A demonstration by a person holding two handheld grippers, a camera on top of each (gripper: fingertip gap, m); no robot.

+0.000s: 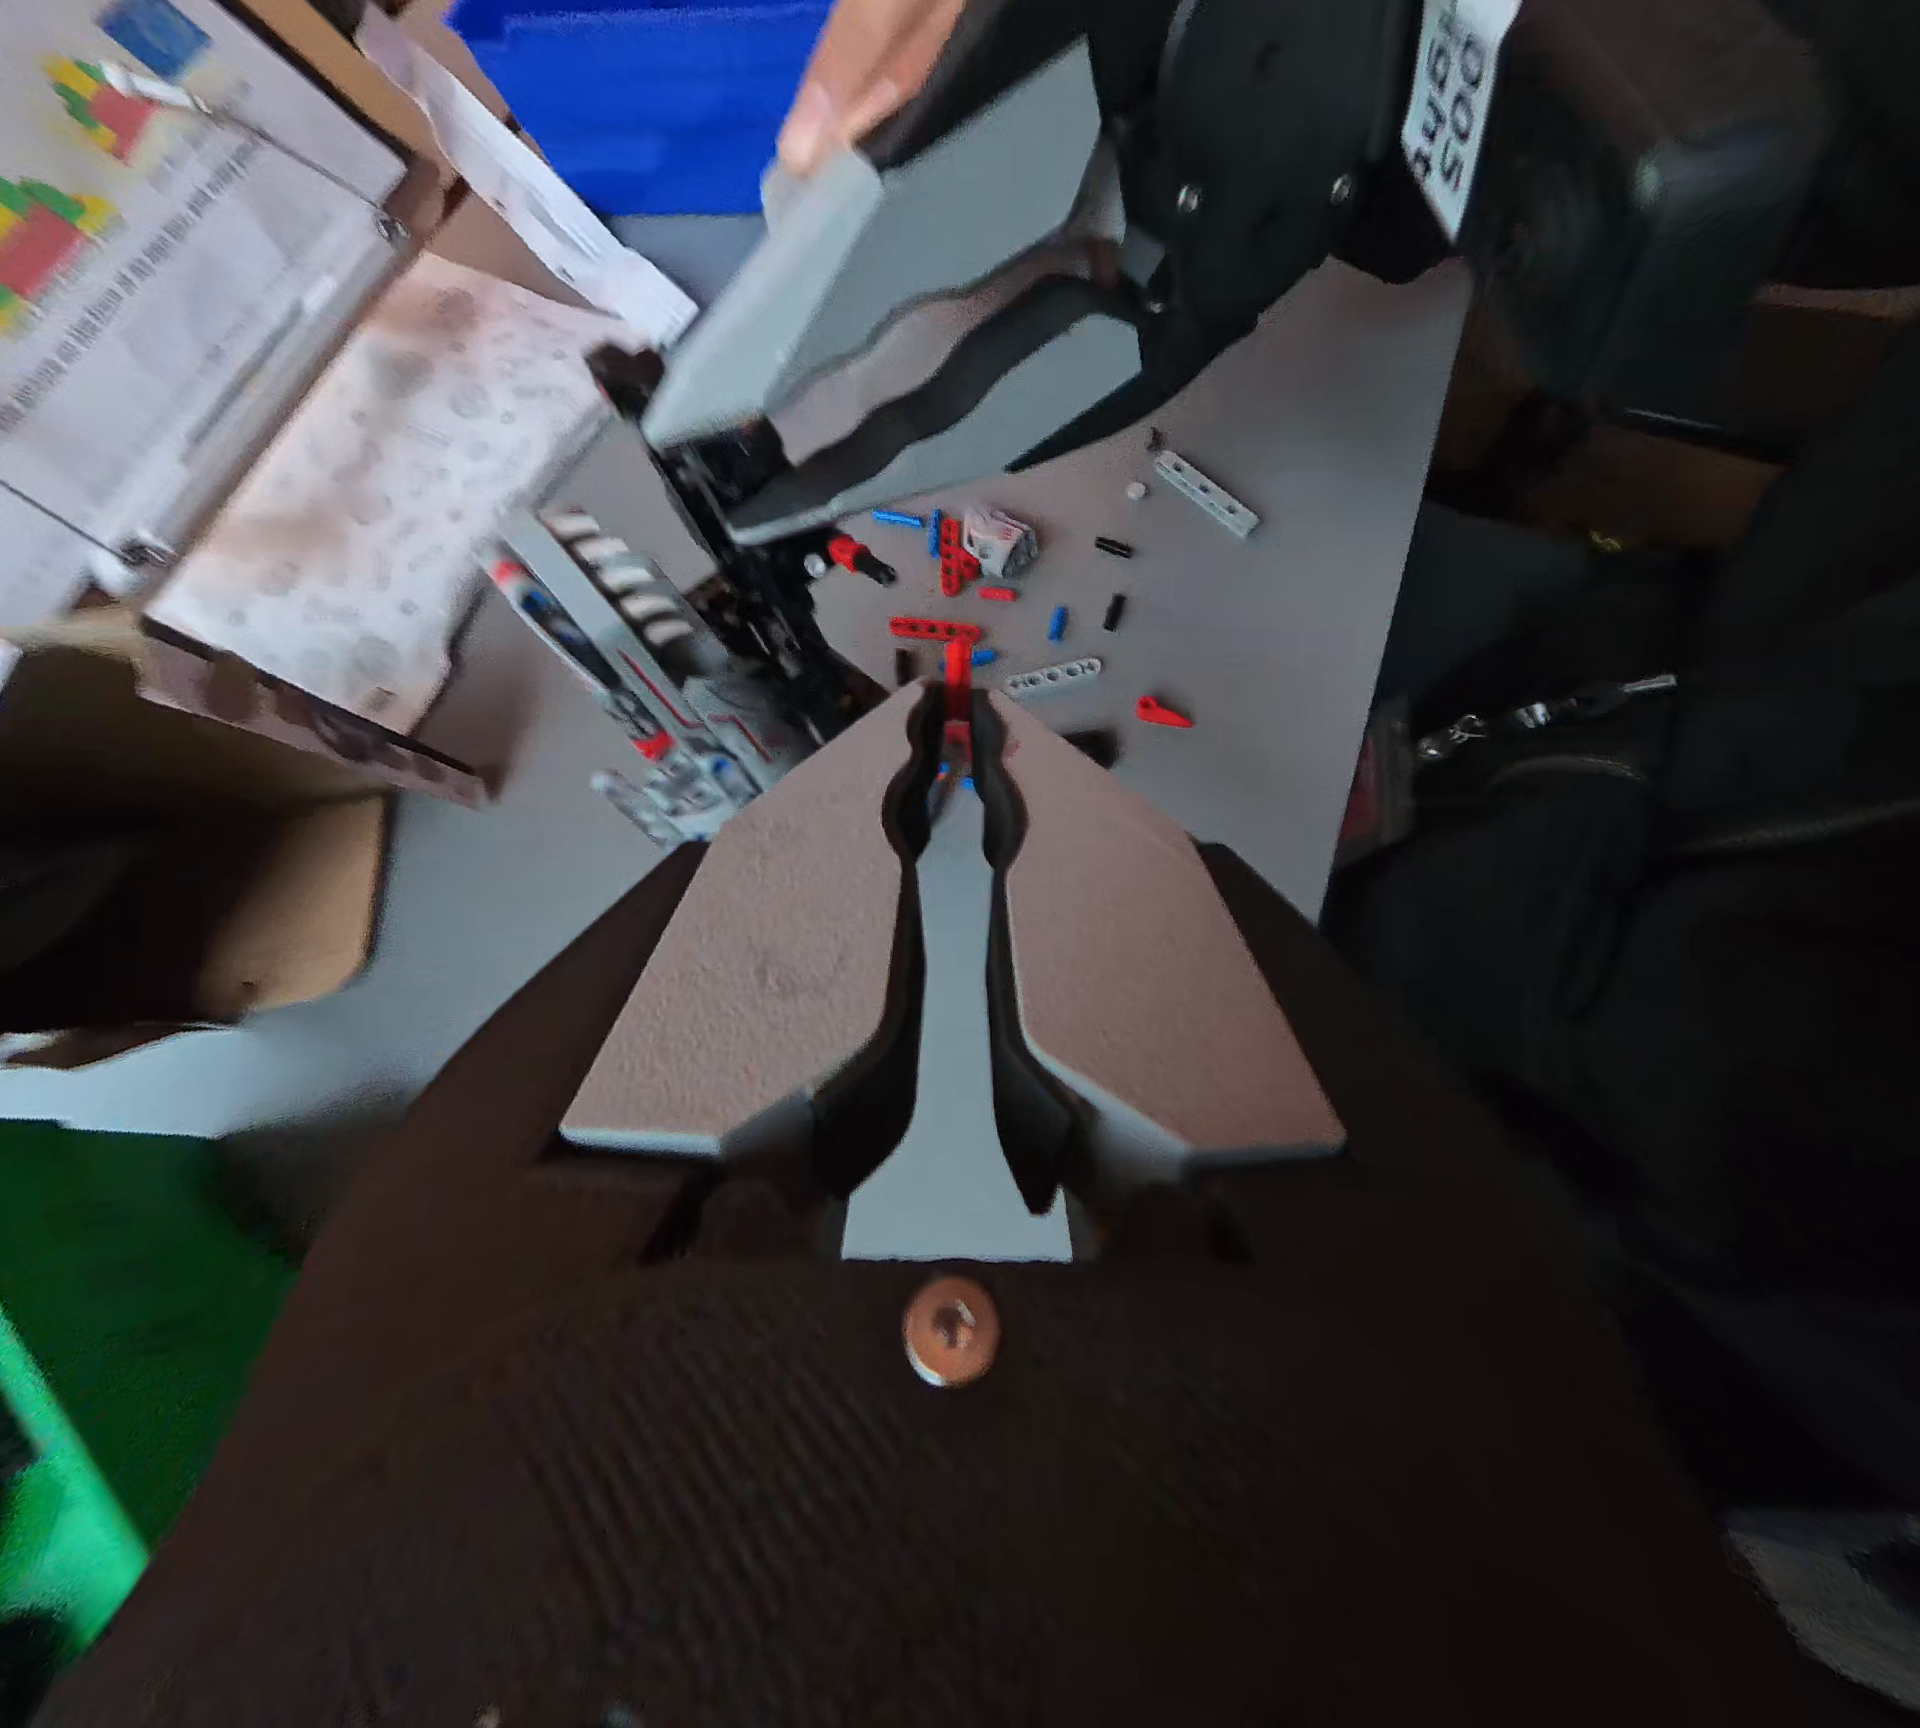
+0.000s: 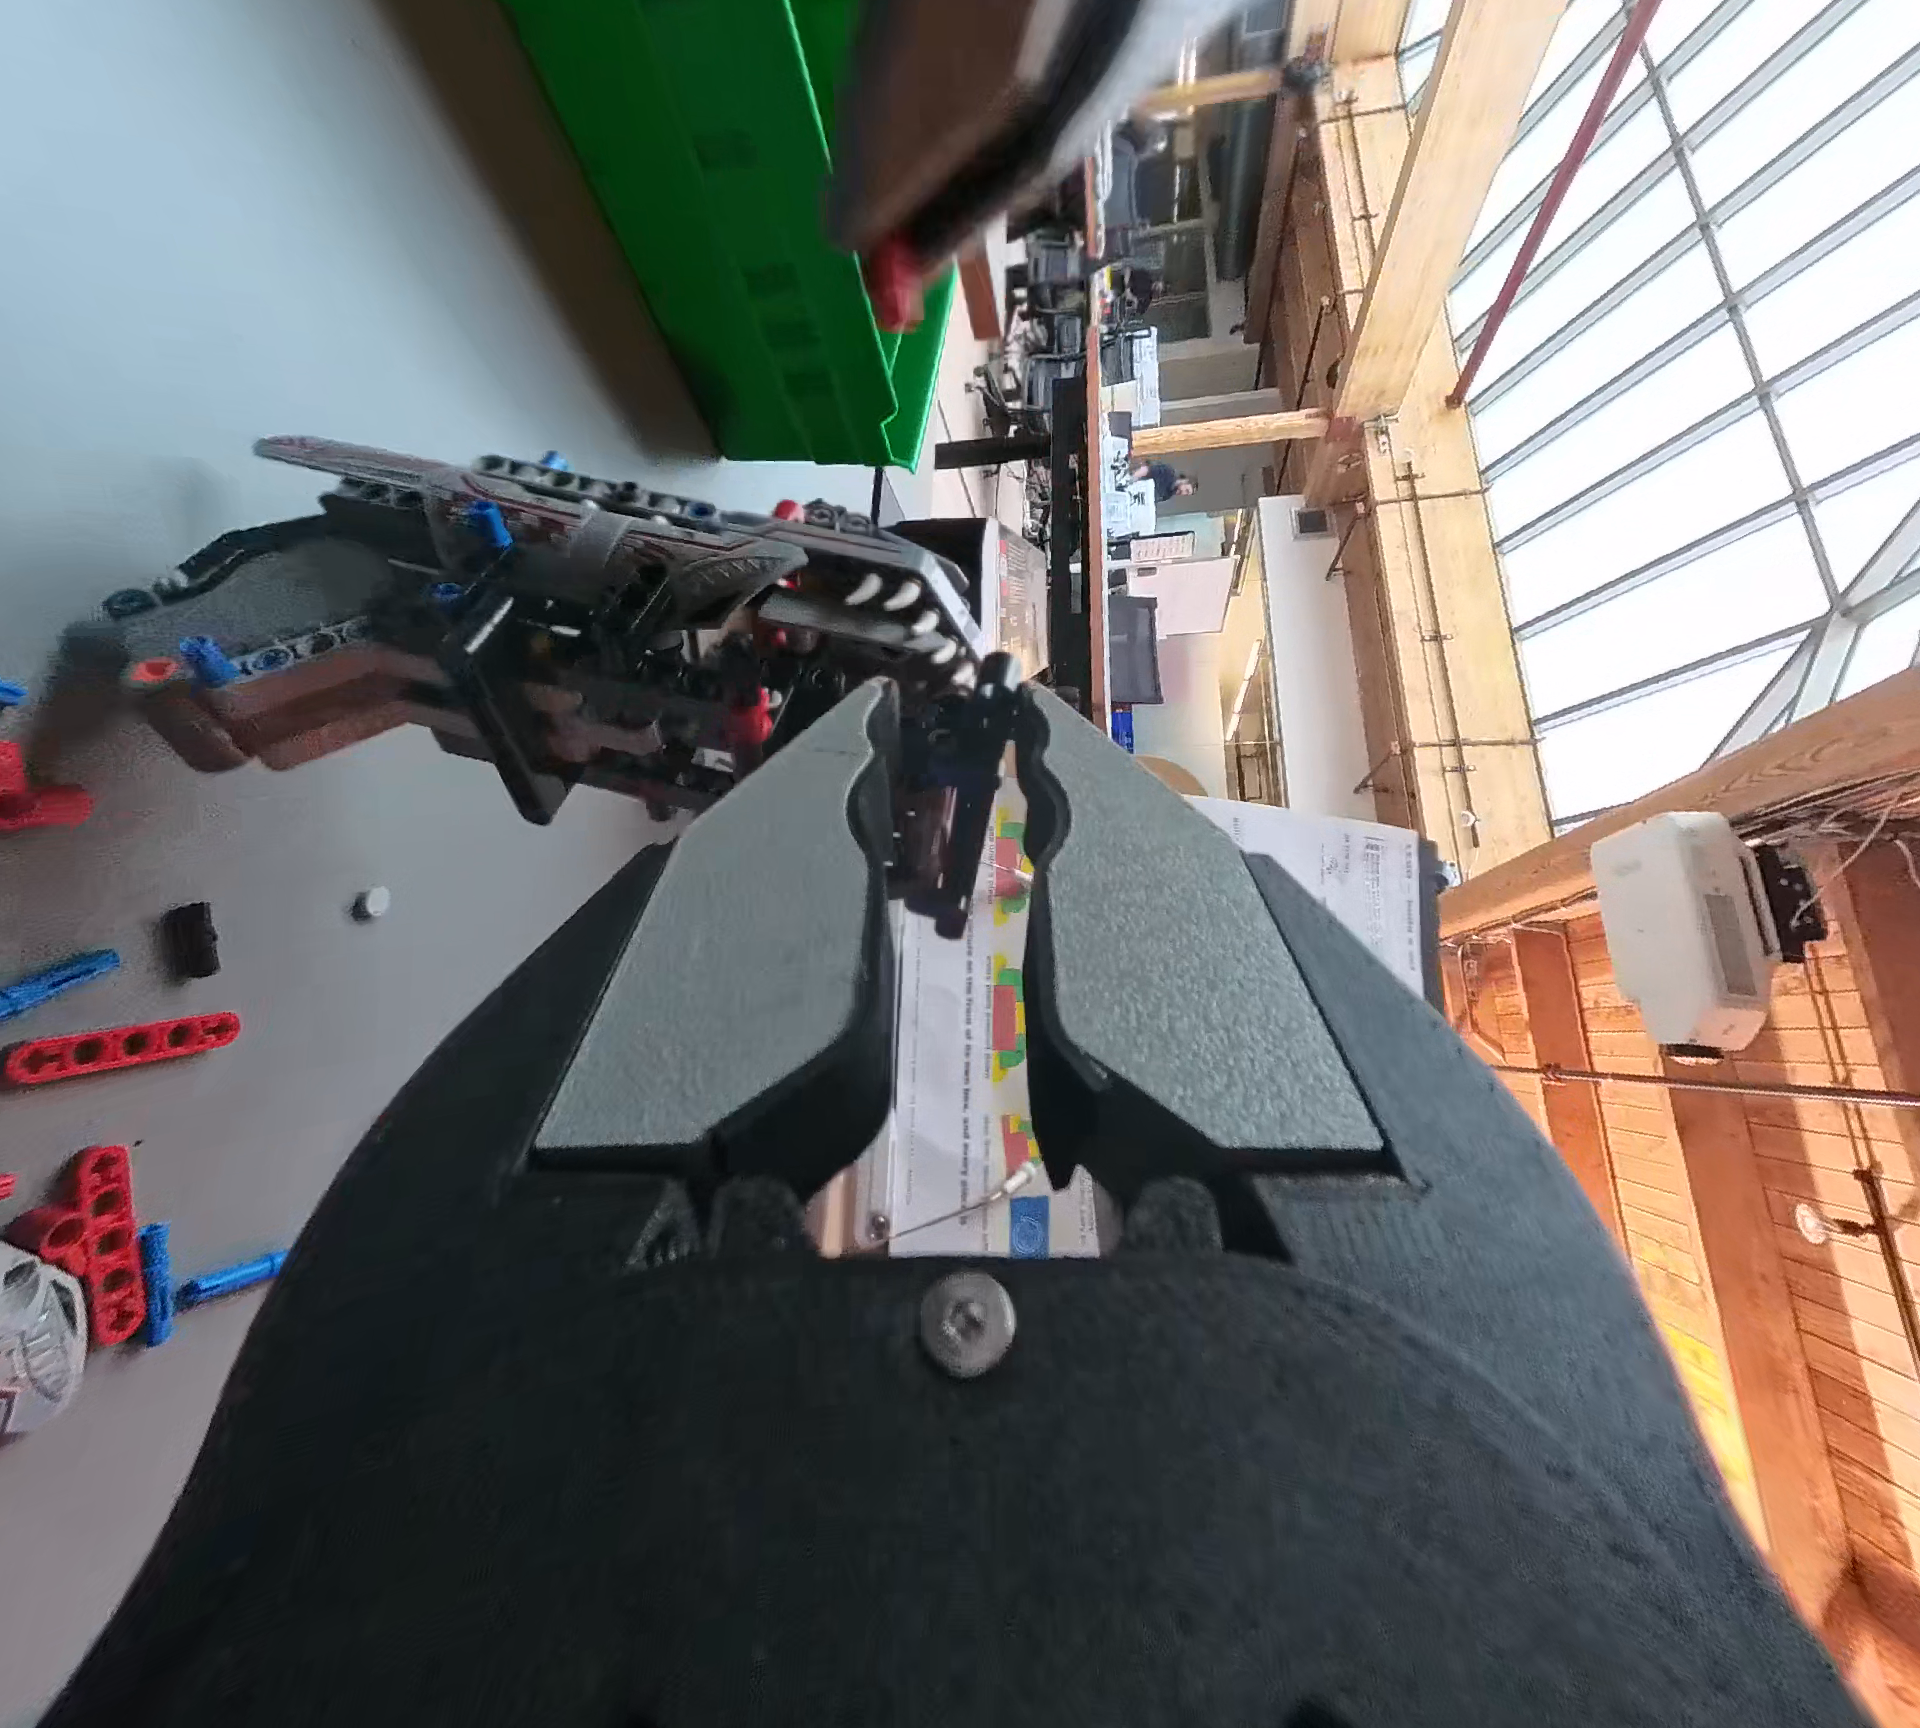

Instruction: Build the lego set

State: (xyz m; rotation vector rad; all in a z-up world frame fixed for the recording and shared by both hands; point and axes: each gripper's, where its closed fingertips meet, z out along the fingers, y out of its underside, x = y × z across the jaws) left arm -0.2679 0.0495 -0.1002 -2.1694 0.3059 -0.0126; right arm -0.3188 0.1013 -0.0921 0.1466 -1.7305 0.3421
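Note:
The part-built lego model (image 1: 644, 629), dark with grey striped panels, rests on the grey table (image 1: 1299, 535). My left gripper (image 1: 956, 704) is shut on a small red lego piece (image 1: 957, 686), held above the table just right of the model. My right gripper (image 2: 951, 712) is shut on a black part of the model (image 2: 961, 805) at its far end; the model (image 2: 582, 598) stretches to the left. The right gripper also shows in the left wrist view (image 1: 717, 473). In the right wrist view the left gripper hangs above, blurred, with the red piece (image 2: 896, 281) at its tip.
Loose red beams (image 1: 935, 629), blue pins (image 1: 1058, 622), black pins and grey beams (image 1: 1205, 494) lie on the table right of the model. A blue bin (image 1: 675, 16), a green bin (image 2: 727, 120), printed instruction sheets (image 1: 156, 224) and a cardboard box (image 1: 208, 899) surround it. There is about 8 centimetres between the tips of the two grippers.

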